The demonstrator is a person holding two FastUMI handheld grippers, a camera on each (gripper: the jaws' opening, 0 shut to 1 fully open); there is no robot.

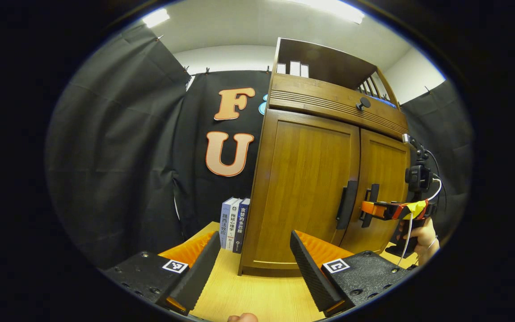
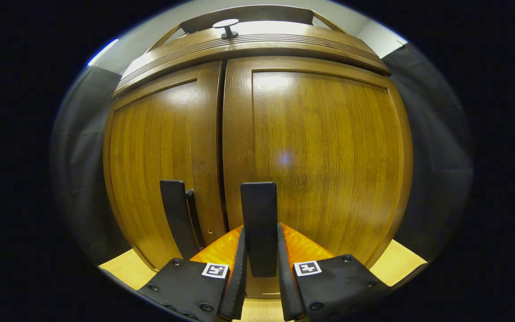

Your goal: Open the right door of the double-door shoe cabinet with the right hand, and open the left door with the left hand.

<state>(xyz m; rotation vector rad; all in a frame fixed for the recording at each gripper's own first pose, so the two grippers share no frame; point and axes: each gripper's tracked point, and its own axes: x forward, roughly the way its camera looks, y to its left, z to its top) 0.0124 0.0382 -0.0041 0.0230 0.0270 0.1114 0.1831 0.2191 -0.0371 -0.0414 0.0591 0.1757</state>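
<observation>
Currently catalogued, one double-door shoe cabinet (image 1: 311, 188), brown wood, standing on pale wooden table (image 1: 257, 295); both doors closed.

Item: right door (image 2: 324, 156). At centre to 3 o'clock of right gripper view. Dark vertical right handle (image 2: 259, 223) near meeting edge, at 6 o'clock.

Item: right gripper (image 2: 259, 286). Closed about right handle, one finger at each side, apparently pressing it. Seen from left gripper view (image 1: 376, 209) at 3 o'clock, reaching level to cabinet front, held by a hand (image 1: 423, 237).

Item: left door (image 1: 304, 183). Right of centre in left gripper view; shut. Dark left handle (image 1: 347, 205) just beside meeting edge, untouched.

Item: left gripper (image 1: 255, 268). Fingers spread wide, holding nothing, well short of cabinet, above table at 6 o'clock.

Item: three upright books (image 1: 235, 223), just beside cabinet's left flank, at 7 o'clock of centre. Round knob (image 1: 363, 103) on drawer band above doors, at 1 o'clock.

Step in hand, by judgement: opening of right door. Recommended method: keep firm clamp on right handle, draw back along an arc about hinge at outer edge, not straight out; let wrist turn with door to avoid slipping off. Pull slowly, lest light cabinet slide on table. Hold left gripper clear until right door swings wide, then bring to left handle at about 2 o'clock.
</observation>
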